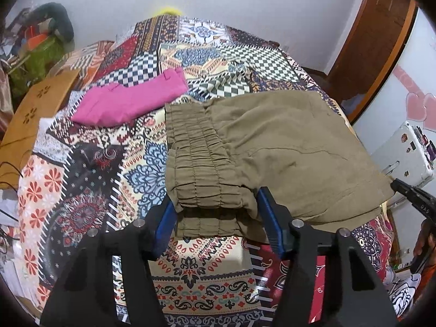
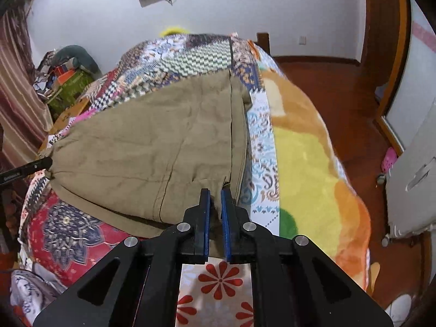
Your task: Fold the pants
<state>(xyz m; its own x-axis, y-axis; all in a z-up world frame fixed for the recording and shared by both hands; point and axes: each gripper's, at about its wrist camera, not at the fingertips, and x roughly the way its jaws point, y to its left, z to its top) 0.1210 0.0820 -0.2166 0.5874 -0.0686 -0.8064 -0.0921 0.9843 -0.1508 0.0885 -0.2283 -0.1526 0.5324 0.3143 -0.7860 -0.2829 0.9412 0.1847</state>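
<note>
khaki pants (image 2: 152,141), hem pinched in right claw (image 2: 215,193)

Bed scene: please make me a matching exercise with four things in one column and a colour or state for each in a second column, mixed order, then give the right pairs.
Things:
1. pants
2. folded garment
3. right gripper
4. left gripper

Colour or state:
A. pink, lying apart near the bed's far left side
B. jaws nearly shut, pinching a cloth edge
C. olive brown, spread on the patterned bedcover
D. jaws apart on either side of the gathered waistband

Pairs: 1-C, 2-A, 3-B, 4-D
</note>
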